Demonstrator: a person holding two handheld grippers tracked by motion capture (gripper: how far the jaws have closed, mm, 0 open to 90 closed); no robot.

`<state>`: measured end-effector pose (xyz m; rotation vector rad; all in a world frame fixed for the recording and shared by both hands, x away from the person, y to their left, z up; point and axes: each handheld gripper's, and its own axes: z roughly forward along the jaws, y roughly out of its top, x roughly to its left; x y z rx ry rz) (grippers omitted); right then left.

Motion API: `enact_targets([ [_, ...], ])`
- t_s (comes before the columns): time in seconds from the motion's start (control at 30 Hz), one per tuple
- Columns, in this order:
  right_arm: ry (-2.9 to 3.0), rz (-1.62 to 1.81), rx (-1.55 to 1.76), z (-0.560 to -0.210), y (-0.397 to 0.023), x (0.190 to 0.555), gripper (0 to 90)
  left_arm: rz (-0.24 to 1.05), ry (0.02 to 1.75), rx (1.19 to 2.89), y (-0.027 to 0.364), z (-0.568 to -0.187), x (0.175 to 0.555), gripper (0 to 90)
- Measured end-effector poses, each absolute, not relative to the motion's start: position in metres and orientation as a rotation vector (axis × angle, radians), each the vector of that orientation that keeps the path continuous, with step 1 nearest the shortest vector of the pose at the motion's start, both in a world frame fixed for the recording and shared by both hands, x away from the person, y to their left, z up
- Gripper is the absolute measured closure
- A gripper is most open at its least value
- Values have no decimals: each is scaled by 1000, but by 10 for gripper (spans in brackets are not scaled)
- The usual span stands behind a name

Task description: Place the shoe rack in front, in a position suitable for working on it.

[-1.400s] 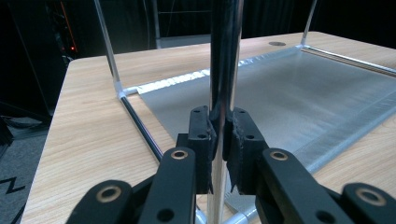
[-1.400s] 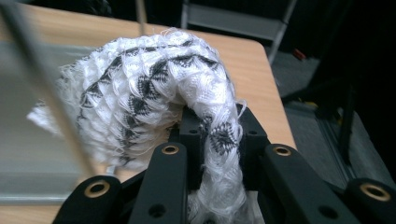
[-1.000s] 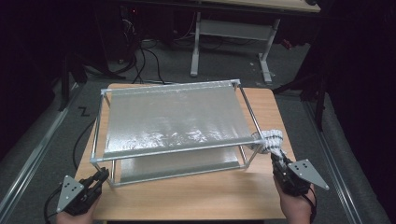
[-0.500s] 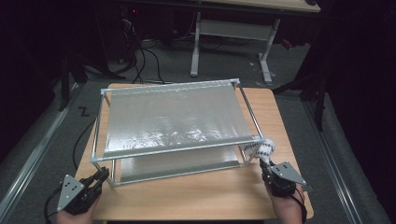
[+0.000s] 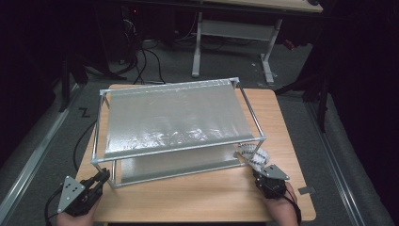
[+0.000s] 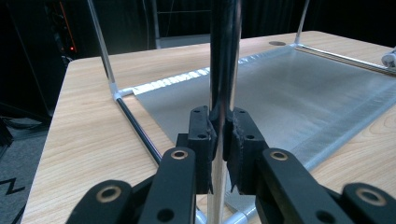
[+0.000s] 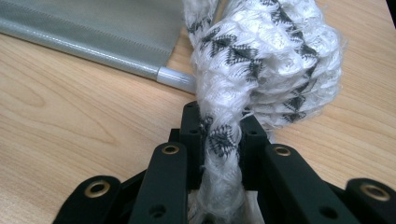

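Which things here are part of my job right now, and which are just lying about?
In the job: rack, its post clamped in the left tool; rope gripped by the right tool.
Lying about: second desk; floor cables.

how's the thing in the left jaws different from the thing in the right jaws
The left gripper clamps a rigid, shiny metal post of the rack, standing upright. The right gripper clamps a soft white rope with black flecks, bunched over the table. Both sit squeezed between shut jaws.
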<state>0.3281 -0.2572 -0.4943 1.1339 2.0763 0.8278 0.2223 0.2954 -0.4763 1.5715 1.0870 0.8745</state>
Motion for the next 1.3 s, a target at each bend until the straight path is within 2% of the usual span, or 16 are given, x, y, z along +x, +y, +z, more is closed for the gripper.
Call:
enact_targets([
  [0.33,1975,911,1104,-471,-258,319,775,877,1084,1568,296,-477,222,806],
  [0.53,1829,1042,1047,-431,-260,308,775,875,1084,1566,296,-477,222,806],
  [0.73,1780,1085,1026,-415,-262,302,774,876,1083,1565,296,-477,222,806],
  [1.07,1886,1022,1061,-443,-258,312,775,876,1083,1566,296,-477,222,806],
  [1.3,2054,942,1165,-482,-258,328,775,875,1083,1567,296,-477,222,806],
])
